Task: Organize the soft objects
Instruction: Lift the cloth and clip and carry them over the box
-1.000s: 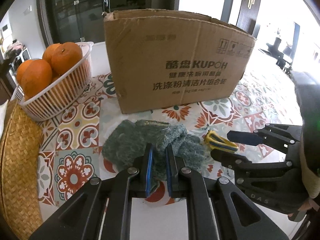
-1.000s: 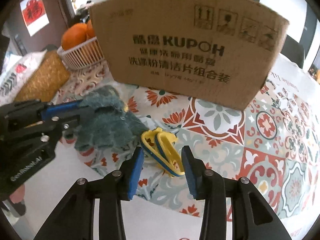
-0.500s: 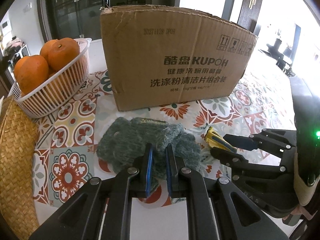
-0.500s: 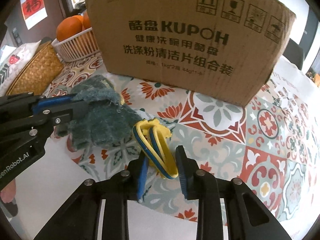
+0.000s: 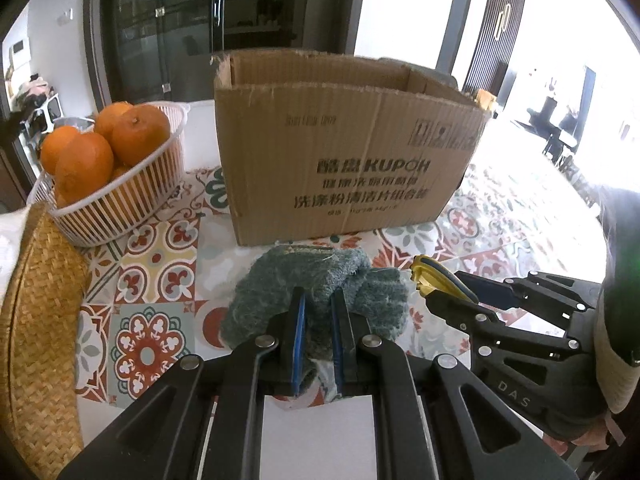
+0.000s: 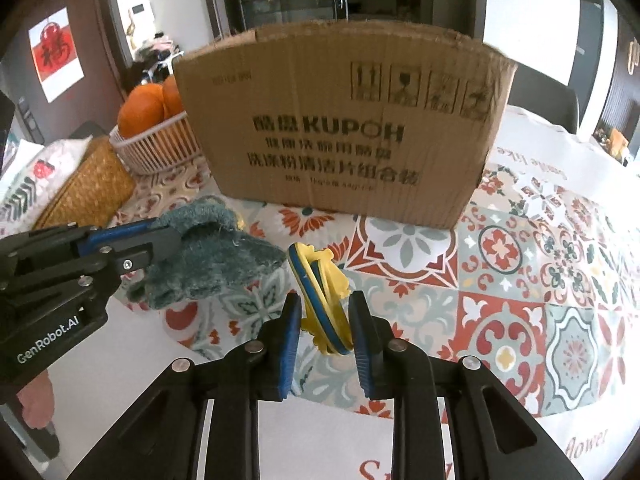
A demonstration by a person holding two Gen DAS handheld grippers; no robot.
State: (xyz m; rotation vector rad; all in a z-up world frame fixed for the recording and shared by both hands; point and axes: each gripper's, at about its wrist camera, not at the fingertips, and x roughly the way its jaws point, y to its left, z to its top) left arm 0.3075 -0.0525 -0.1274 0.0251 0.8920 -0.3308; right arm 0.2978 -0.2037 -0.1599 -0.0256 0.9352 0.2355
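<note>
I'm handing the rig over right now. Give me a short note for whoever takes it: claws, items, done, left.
Left claw: shut on the teal fuzzy cloth.
Right claw: shut on the yellow-and-blue soft piece.
Both items sit just in front of the cardboard box, over the patterned tablecloth.
Done: both items gripped.
Left: probably carry them over the open box top and drop them in. The box's contents can't be seen.

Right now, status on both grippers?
Left gripper shut on teal cloth. Right gripper shut on yellow-blue toy. Cardboard box straight ahead, open top.
</note>
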